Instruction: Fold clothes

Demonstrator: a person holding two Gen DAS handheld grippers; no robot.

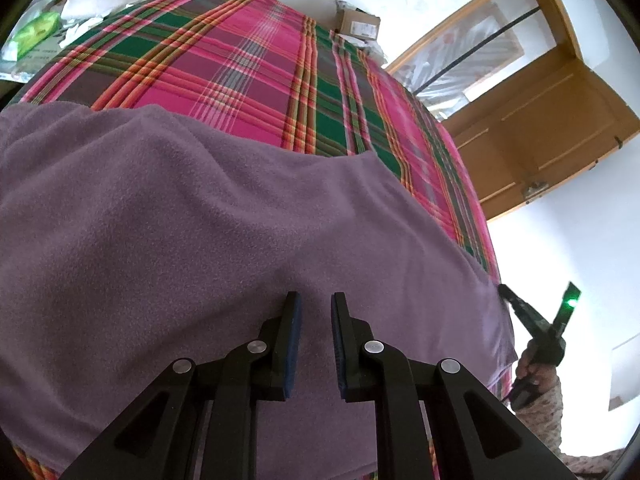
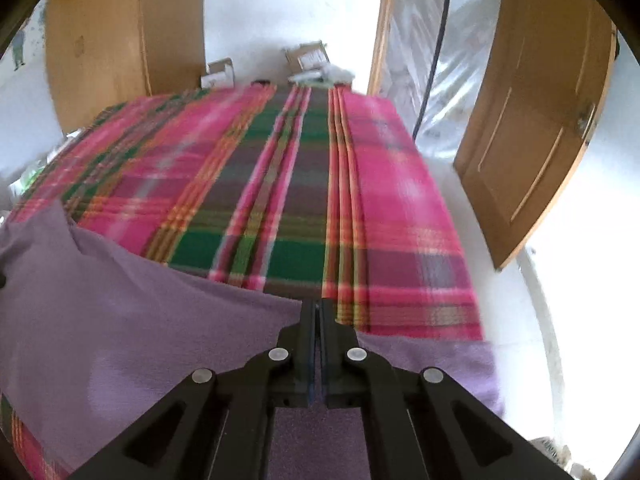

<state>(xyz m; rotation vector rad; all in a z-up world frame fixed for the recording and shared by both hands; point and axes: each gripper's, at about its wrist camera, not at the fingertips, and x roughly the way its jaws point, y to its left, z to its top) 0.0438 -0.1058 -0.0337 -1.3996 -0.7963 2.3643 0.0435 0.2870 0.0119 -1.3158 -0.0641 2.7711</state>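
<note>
Purple fleece garment [image 1: 200, 220] | rumpled | left tongs [image 1: 316, 300] parted | right tongs [image 2: 320, 308] pinching it

Left gripper [image 1: 316, 300]: matte black plastic, two flat fingers lined with dark blue pads [image 1: 295, 320]; behind the jaws, four round silver pivot pins on angular linkage arms with triangular cut-outs. Right gripper [image 2: 319, 306]: same black build, same silver pins. Its rear carries a lit green lamp [image 1: 571, 300]. Person's sleeve [image 1: 554, 408]: speckled pinkish knit.

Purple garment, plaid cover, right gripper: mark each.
purple garment [image 1: 200, 216]: left wrist view, mid fabric.
plaid cover [image 1: 240, 56]: left wrist view, bare pink area.
right gripper [image 2: 319, 308]: right wrist view, between fingertips.
</note>
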